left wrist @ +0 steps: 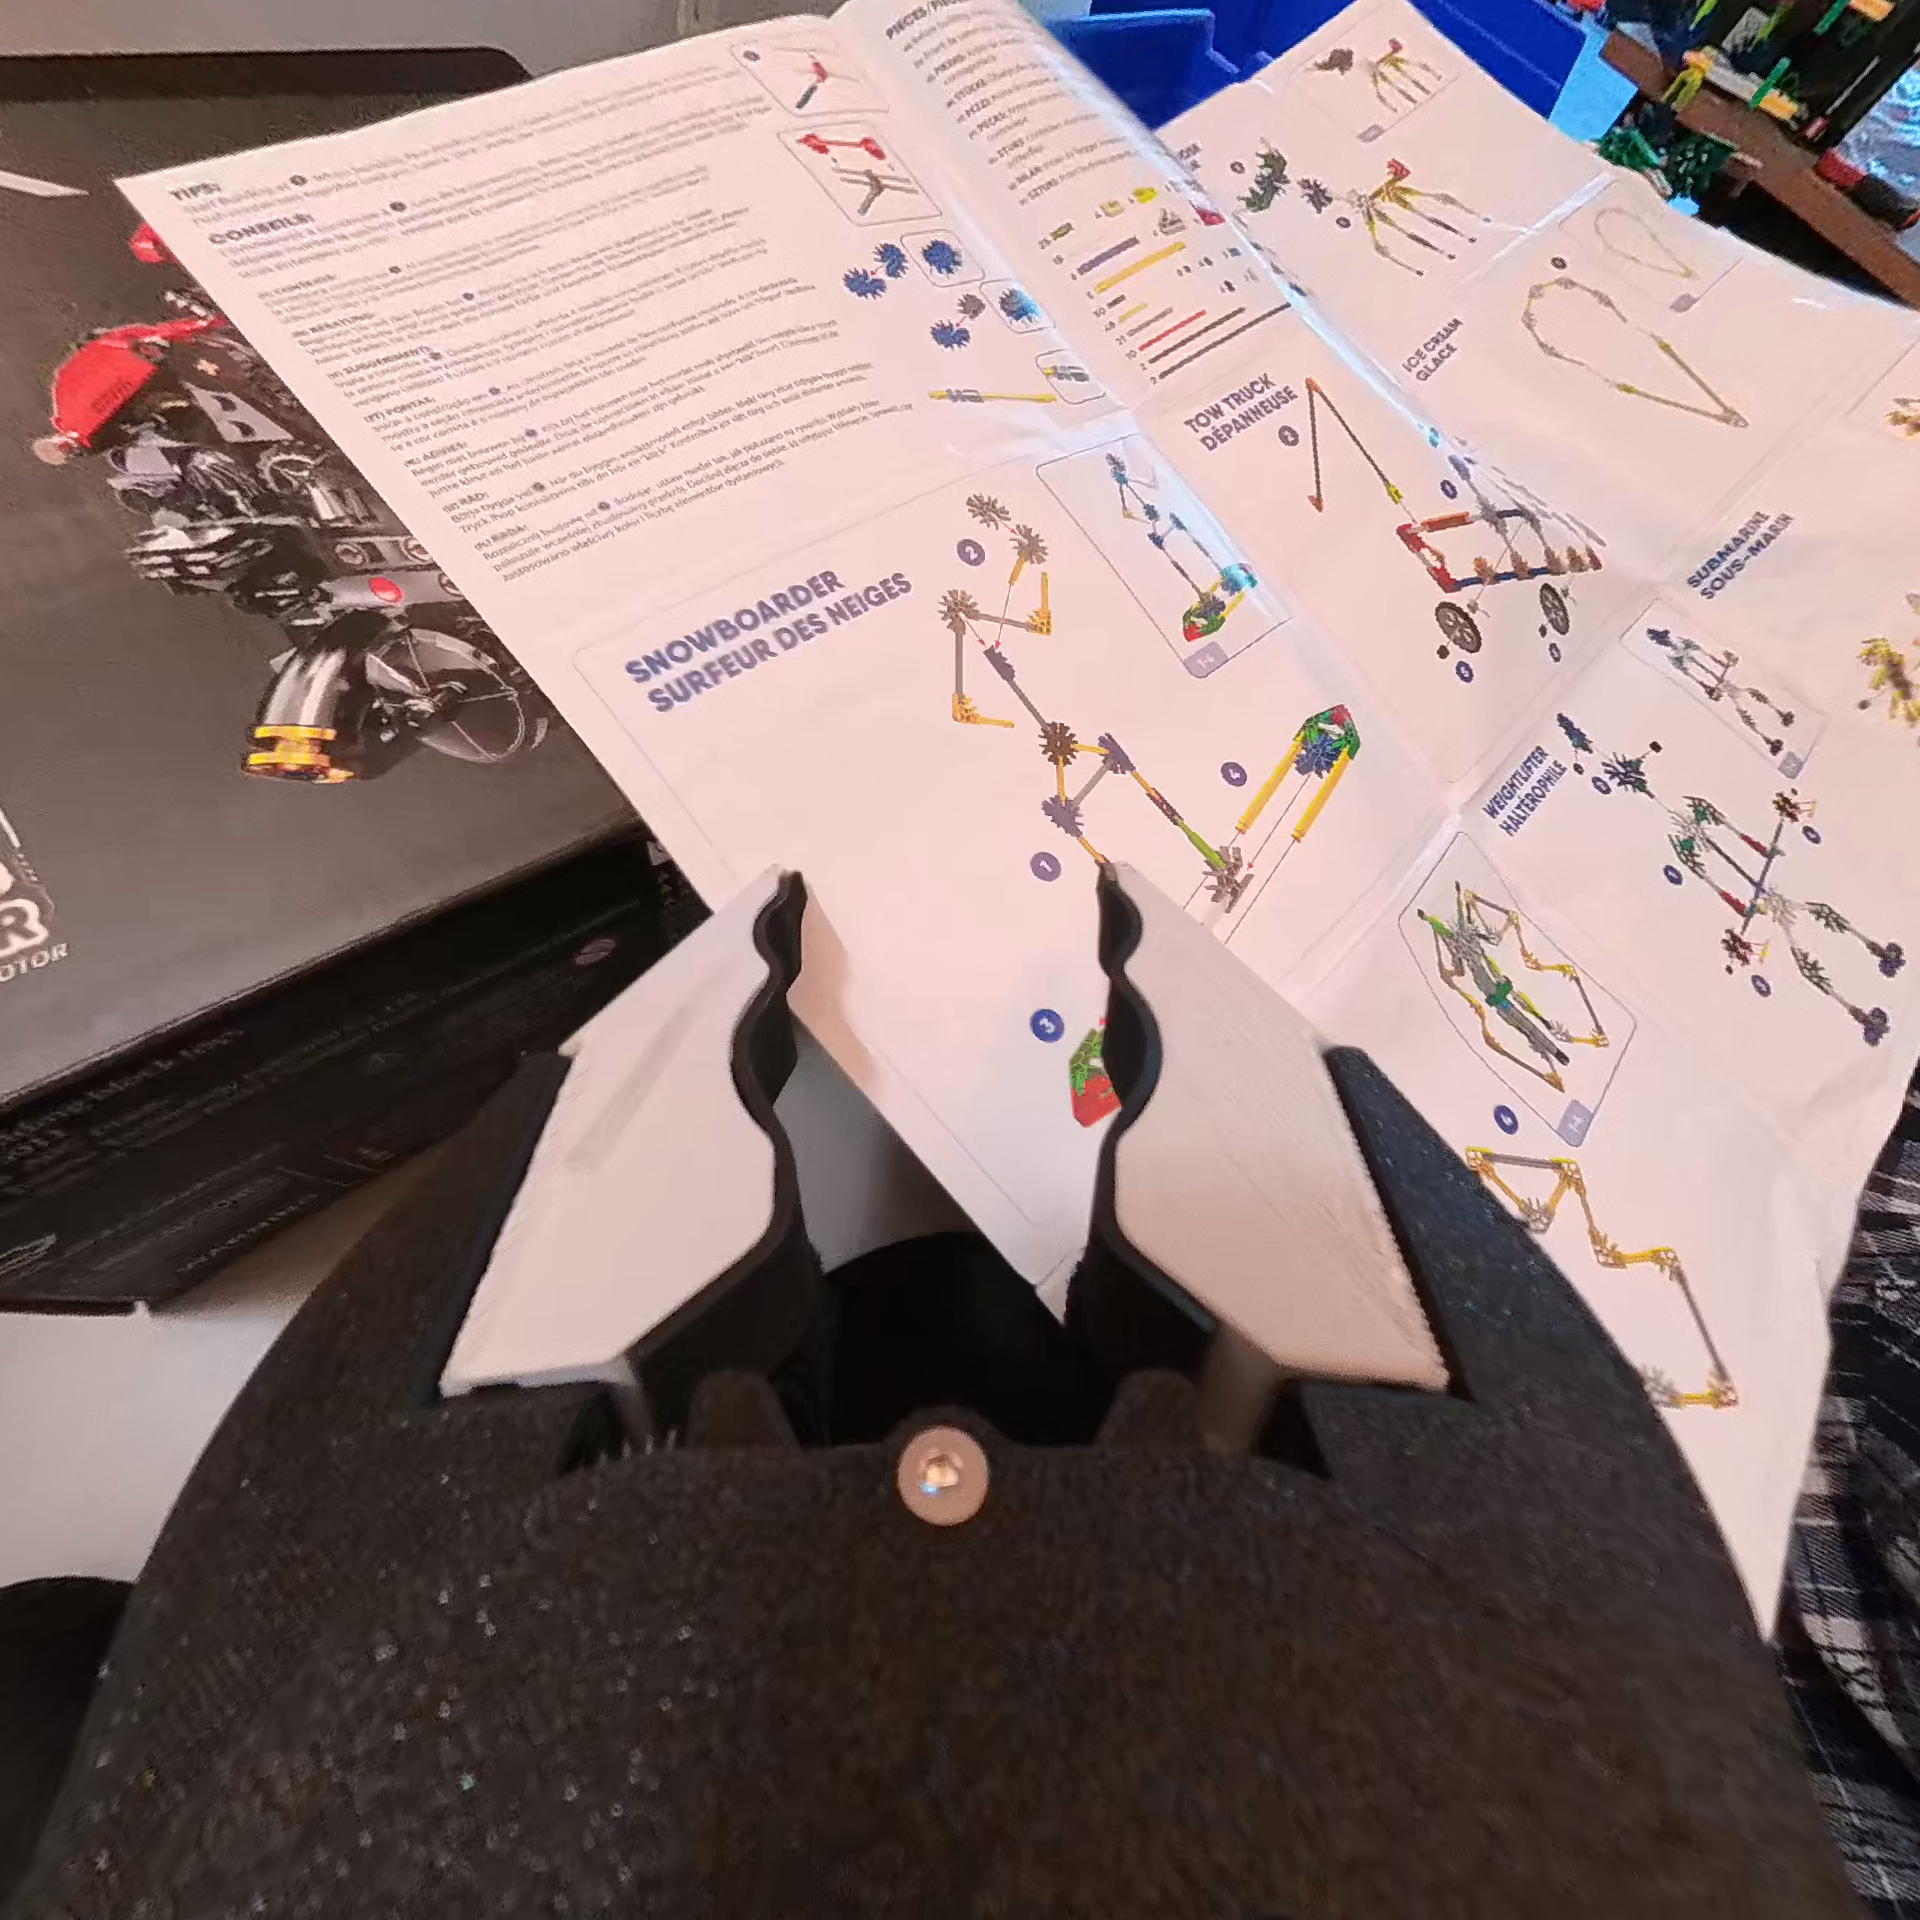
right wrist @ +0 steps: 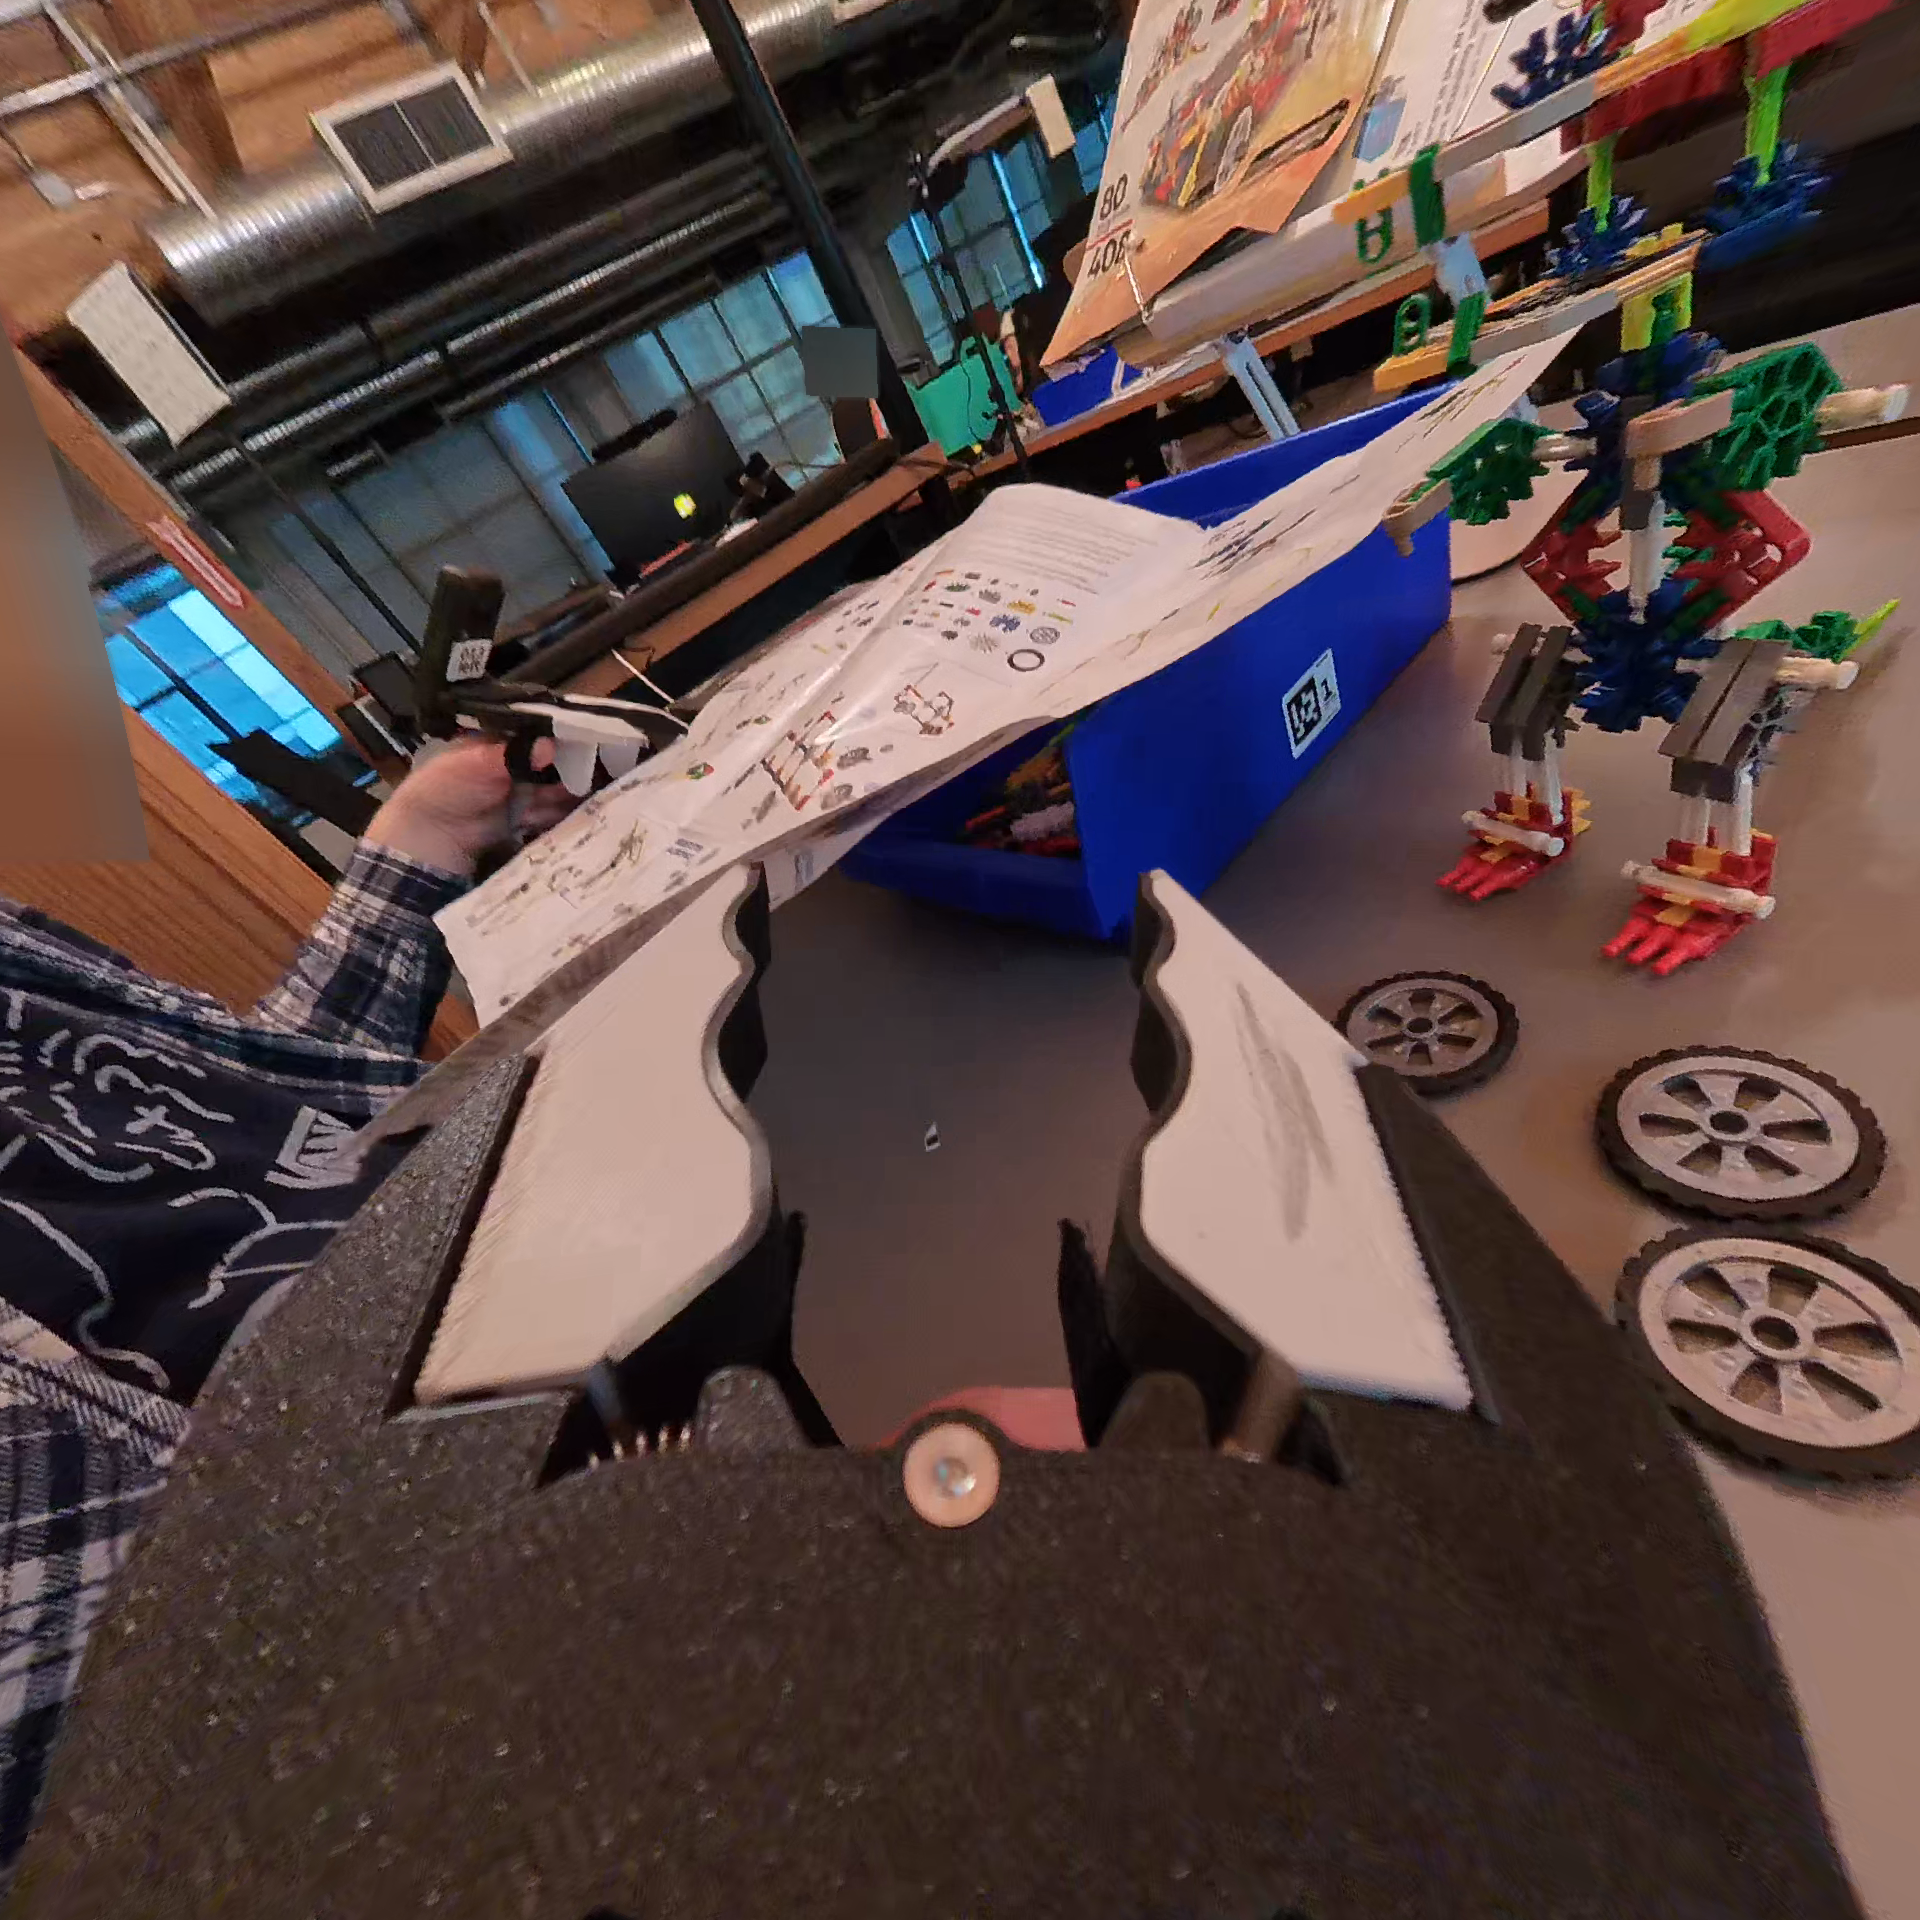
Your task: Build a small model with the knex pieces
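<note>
A large unfolded white instruction sheet point(left wrist: 727, 416) with coloured building diagrams fills the left wrist view. My left gripper point(left wrist: 945, 883) is open, and the sheet's near corner lies between its jaws, partly behind the right finger point(left wrist: 1247, 1143). I cannot tell whether a pad touches the paper. In the right wrist view the same sheet point(right wrist: 935, 665) drapes over a blue bin point(right wrist: 1195, 748), with the left gripper point(right wrist: 592, 753) and a hand point(right wrist: 447, 800) at its left edge. My right gripper point(right wrist: 951, 894) is open and empty over the grey table point(right wrist: 935, 1039).
A black box with a motorcycle picture point(left wrist: 208, 623) lies left of the sheet. A colourful rod-and-connector figure point(right wrist: 1662, 623) stands right of the bin. Three grey wheels point(right wrist: 1740, 1132) lie on the table at the right. A plaid sleeve point(right wrist: 343, 935) is at the left. Left tips to right tips: about 50 cm. The colourful rod-and-connector figure point(right wrist: 1662, 623) lies some 15 cm from my right tips, 55 cm from my left tips.
</note>
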